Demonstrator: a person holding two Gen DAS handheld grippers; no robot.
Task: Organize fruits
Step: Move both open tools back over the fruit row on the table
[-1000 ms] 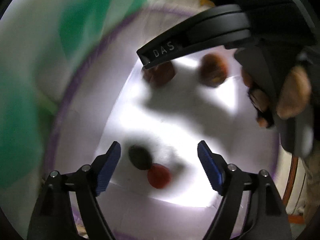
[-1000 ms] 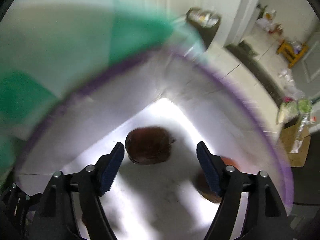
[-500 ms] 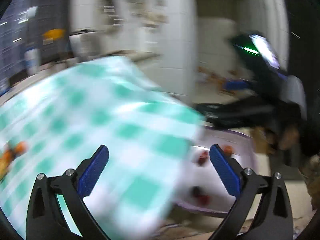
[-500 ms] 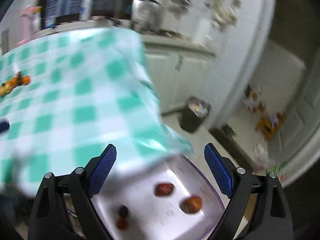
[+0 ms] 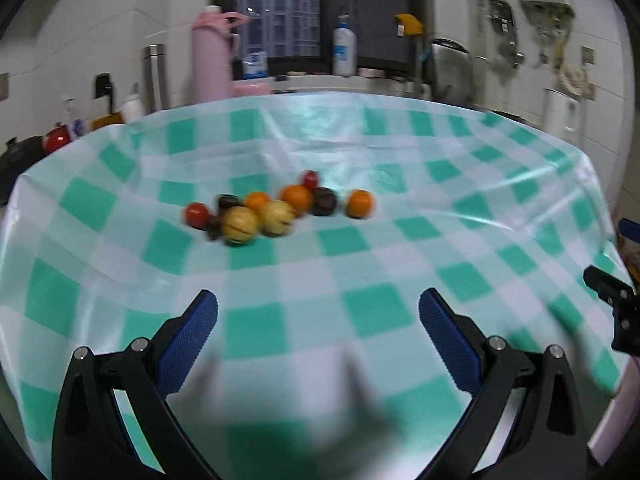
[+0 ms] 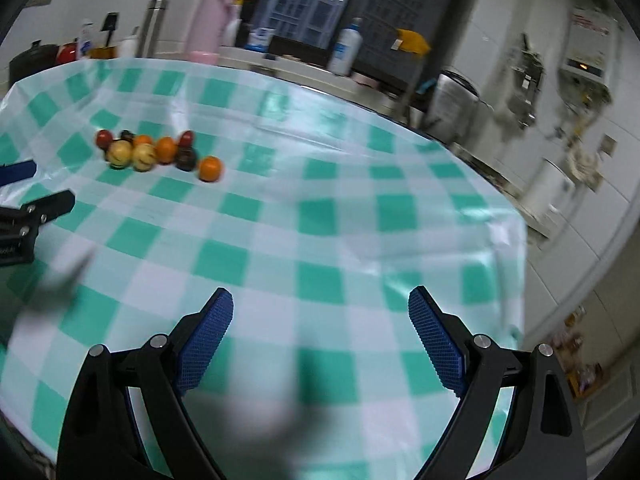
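Both grippers hang over the near part of the table [image 5: 520, 168], which is covered in a green-and-white checked cloth. The left gripper [image 5: 318, 312] has its blue-padded jaws spread wide with nothing between them but bare cloth. The right gripper [image 6: 320, 308] stands the same way, jaws wide and empty. Earlier frames are given, and both sets of jaws have just been opening, with nothing caught in either.

The fruits [image 5: 276, 208] lie in one loose cluster out on the cloth, well apart from both grippers. From the left gripper they sit toward 12 o'clock, a touch to the 11 side; from the right gripper they are far off at about 10 o'clock [image 6: 160, 152]. The bunch holds two pale yellow striped ones side by side, several orange ones, a couple of small red ones and a few dark ones; one orange fruit [image 5: 360, 204] sits just beside the cluster at its 3 o'clock end.

Beyond the table's far edge, at 12 o'clock, stand a tall pink flask [image 5: 211, 56] and a white pump bottle [image 5: 345, 50] before a dark window.
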